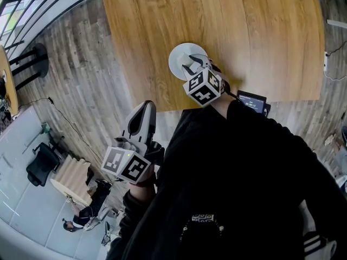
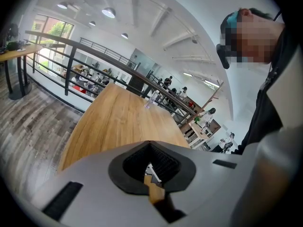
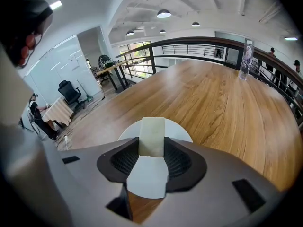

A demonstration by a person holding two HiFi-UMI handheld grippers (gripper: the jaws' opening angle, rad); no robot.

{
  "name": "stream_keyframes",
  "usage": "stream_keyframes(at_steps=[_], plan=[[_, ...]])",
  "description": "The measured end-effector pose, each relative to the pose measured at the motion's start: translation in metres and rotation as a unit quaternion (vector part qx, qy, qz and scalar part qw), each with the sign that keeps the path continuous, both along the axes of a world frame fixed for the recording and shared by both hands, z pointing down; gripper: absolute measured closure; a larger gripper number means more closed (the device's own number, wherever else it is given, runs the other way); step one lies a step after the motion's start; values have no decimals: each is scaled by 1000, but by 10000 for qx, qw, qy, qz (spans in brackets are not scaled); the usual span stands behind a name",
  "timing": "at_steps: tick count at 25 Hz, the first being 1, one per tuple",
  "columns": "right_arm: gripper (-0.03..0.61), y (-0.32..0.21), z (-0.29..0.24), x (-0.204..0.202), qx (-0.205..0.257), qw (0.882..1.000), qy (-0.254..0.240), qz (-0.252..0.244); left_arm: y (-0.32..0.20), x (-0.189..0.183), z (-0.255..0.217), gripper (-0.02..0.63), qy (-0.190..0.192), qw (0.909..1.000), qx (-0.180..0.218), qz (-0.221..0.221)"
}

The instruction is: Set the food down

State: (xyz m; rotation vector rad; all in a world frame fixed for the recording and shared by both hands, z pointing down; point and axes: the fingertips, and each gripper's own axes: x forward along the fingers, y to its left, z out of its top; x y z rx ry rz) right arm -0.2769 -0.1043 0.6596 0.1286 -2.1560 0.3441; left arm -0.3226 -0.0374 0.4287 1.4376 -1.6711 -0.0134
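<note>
A pale, cream-coloured block of food (image 3: 152,136) stands upright between the jaws of my right gripper (image 3: 152,148), and both pads press its sides. It hangs just over a round white plate (image 3: 179,131) on the wooden table (image 3: 222,108). In the head view the right gripper (image 1: 198,66) sits over the plate (image 1: 179,58) near the table's front edge and covers the food. My left gripper (image 1: 143,110) is held off the table by my body, over the floor. Its jaws (image 2: 150,167) are shut with nothing between them.
A clear water bottle (image 3: 245,60) stands at the table's far side by a black railing. A dark device with a lit screen (image 1: 252,102) lies at the table's (image 1: 244,31) front edge, right of the plate. Wood-plank floor (image 1: 81,69) lies to the left.
</note>
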Motion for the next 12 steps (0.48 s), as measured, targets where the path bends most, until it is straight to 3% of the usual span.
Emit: stream_keyframes(at_steps=[12], plan=[[405, 9, 29, 11, -32, 9988, 459, -173, 8, 2, 1, 617, -2, 9999, -10, -102]])
